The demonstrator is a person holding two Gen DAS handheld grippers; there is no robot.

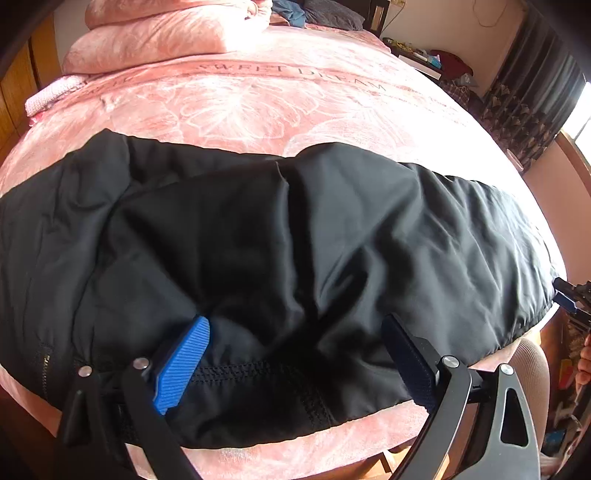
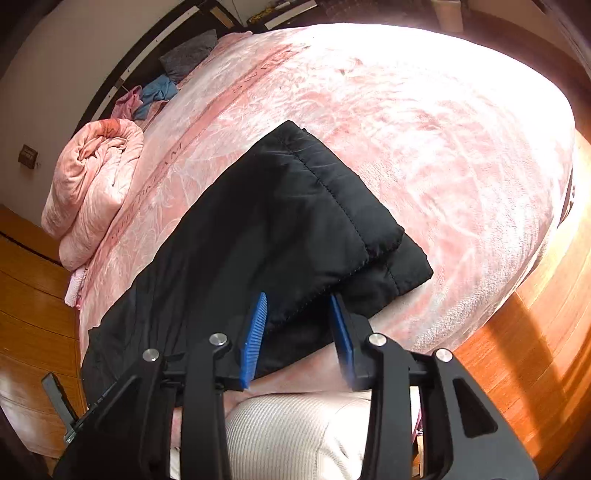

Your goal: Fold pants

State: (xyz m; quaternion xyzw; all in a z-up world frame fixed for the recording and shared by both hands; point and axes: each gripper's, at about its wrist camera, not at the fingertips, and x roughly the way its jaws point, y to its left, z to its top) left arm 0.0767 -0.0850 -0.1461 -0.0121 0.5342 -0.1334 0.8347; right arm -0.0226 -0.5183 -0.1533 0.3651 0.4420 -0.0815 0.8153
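Observation:
Black padded pants (image 1: 258, 240) lie across the near edge of a pink bed (image 1: 258, 99), one leg laid over the other. In the left wrist view my left gripper (image 1: 295, 343) is open wide, its blue pads on either side of the waistband area near the bed's front edge. In the right wrist view the leg cuffs (image 2: 332, 221) lie stacked, pointing right. My right gripper (image 2: 299, 321) is open with its blue fingers (image 2: 255, 332) straddling the near edge of the cuffs, not closed on the fabric.
A folded pink quilt (image 1: 166, 33) and loose clothes (image 2: 155, 92) sit at the head of the bed. A wooden floor (image 2: 517, 350) lies to the right, a wooden cabinet (image 2: 33, 314) to the left. A cluttered side table (image 1: 432, 59) stands far right.

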